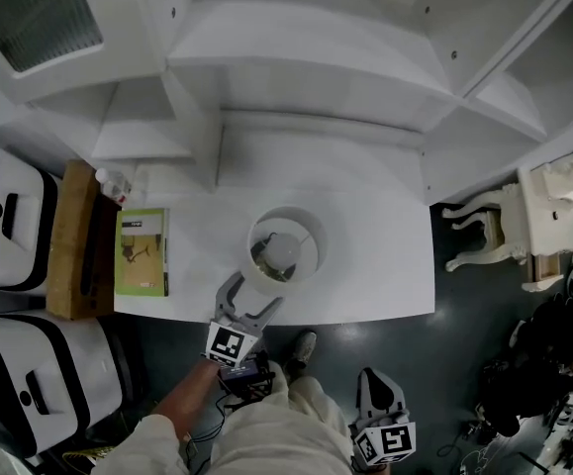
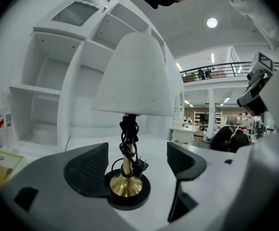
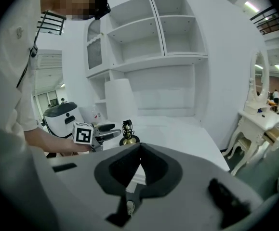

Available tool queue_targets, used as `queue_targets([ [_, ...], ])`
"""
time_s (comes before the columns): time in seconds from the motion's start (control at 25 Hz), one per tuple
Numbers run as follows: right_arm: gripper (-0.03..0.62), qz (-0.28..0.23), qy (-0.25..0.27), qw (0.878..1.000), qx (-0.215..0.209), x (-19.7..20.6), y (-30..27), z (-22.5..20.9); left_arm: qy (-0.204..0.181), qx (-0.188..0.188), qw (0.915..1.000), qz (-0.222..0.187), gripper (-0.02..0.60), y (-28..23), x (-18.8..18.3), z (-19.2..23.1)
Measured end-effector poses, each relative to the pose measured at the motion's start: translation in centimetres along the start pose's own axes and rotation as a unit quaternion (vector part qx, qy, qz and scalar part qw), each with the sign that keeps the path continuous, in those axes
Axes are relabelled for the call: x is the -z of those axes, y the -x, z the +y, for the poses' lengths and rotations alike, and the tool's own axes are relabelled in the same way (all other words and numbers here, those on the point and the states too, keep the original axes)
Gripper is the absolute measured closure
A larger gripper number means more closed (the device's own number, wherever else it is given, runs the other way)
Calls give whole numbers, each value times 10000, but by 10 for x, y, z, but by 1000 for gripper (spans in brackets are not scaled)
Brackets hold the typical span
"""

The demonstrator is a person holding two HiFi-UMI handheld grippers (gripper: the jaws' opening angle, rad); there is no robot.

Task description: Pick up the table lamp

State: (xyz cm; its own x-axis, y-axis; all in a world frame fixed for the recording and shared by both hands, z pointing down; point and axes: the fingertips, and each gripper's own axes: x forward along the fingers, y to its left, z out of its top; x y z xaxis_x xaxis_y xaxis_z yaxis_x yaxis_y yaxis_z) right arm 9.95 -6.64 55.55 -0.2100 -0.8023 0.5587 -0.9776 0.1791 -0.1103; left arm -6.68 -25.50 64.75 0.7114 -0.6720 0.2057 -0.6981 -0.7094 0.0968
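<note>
The lamp (image 1: 283, 248) stands upright on the white surface (image 1: 385, 255), close to its front edge. It has a white shade (image 2: 137, 76), a brass stem and foot (image 2: 126, 186) and a round black base (image 2: 132, 203). A black cord (image 2: 128, 134) is wound round the stem, with its plug (image 2: 141, 165) hanging just above the foot.

The left gripper (image 1: 254, 293) is at the lamp's front side, low by the base. Its jaws are spread wide, with the stem and foot between them, and neither pad presses on the lamp.

The right gripper (image 3: 139, 153) is well apart from the lamp, off the surface's front edge, with its jaws pressed together on nothing.

A green book (image 1: 143, 252) lies left of the lamp, with a bottle (image 1: 114, 182) beyond it. White shelves (image 1: 296, 57) rise behind the lamp.
</note>
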Motion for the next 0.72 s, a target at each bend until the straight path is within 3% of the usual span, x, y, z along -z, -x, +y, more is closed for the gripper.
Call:
queue_targets([
  [0.44, 582, 119, -119, 9995, 270, 8, -3, -3, -211, 260, 9994, -83, 218, -43, -3, 9],
  [0.72, 582, 221, -131, 9992, 317, 9, -5, -5, -232, 106, 9993, -274, 218, -68, -10, 20],
])
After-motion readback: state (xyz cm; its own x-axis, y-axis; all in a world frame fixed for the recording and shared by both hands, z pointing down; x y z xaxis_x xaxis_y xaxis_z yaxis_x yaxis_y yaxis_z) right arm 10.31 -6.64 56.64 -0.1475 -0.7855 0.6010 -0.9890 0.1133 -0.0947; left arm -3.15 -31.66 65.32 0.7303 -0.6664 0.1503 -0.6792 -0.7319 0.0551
